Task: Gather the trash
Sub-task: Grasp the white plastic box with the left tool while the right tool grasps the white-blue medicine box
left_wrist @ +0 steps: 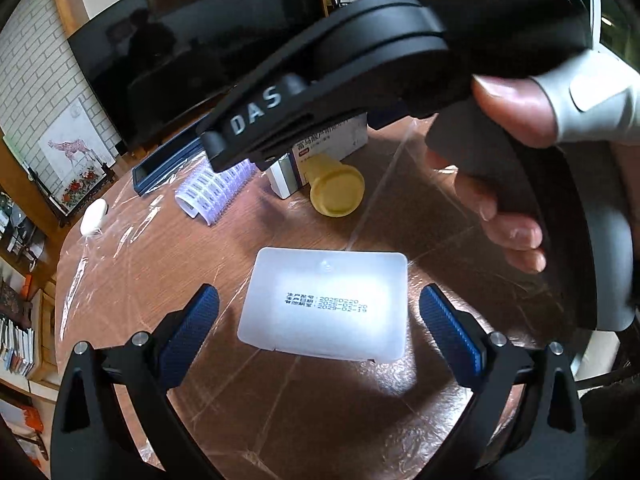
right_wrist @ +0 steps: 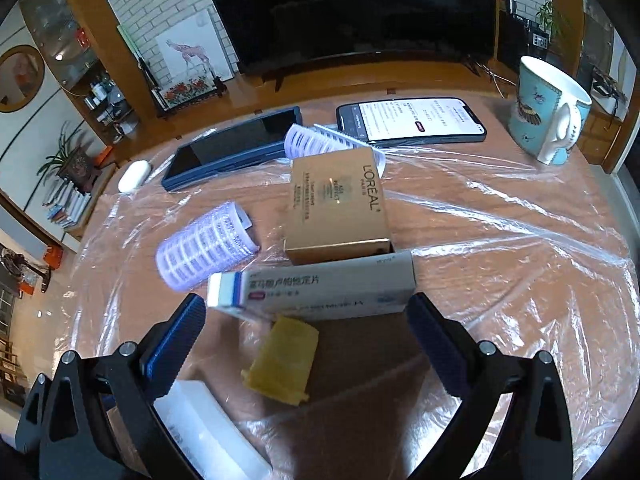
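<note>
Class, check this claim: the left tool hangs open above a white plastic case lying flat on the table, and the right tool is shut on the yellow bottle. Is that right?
One part is wrong. The right tool is open, not shut on the yellow bottle, which lies loose on the table between its fingers, as the right wrist view shows. The left tool does hang open above the white plastic case.

medicine box (left_wrist: 320, 152) half hidden behind right claw (left_wrist: 224, 140); date print (left_wrist: 327, 305) blurred
</note>
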Available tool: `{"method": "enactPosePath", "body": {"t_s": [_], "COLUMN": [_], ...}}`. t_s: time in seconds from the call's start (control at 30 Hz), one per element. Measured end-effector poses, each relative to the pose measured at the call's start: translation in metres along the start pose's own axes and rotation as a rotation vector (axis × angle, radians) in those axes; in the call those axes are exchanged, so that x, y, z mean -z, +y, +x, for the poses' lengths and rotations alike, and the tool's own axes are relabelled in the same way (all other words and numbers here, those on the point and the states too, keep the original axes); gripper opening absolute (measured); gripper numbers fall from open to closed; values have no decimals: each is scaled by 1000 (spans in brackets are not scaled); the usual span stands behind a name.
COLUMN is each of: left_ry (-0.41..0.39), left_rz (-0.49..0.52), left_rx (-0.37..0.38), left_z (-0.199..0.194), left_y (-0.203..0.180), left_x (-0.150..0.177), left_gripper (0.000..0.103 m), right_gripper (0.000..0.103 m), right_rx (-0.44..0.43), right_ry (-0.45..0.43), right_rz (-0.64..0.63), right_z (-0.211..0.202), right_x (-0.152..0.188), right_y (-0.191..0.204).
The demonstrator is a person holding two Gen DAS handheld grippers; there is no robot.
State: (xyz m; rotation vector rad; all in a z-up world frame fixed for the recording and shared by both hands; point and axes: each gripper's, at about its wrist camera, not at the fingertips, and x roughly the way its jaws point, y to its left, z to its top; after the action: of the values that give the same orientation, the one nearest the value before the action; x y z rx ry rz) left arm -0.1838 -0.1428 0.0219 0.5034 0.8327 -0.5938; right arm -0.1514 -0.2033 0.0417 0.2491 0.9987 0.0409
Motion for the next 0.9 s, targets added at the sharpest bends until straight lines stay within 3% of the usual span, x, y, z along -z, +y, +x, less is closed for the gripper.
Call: {"method": "enactPosePath", "body": {"t_s": [0.47, 0.63, 0.77, 0.9], "left_ry": [31, 41, 47, 49], "left_rz": [13, 1, -10, -35], "left_rx": [45, 66, 71, 80], "left_z": [9, 11, 11, 10], "left_y": [1, 8, 10, 13], "left_x": [-3, -4, -3, 0], "left_gripper": [101, 100, 90, 85], "right_gripper": [99, 98, 98, 98], "right_rx": [36, 6, -17, -41], "right_ry": [23, 17, 12, -4], "right_rz": [-93, -91, -85, -72], "right_z": [19, 18, 14, 2], "right_x": [-4, -5, -4, 0], "right_y": [5, 1, -2, -4]}}
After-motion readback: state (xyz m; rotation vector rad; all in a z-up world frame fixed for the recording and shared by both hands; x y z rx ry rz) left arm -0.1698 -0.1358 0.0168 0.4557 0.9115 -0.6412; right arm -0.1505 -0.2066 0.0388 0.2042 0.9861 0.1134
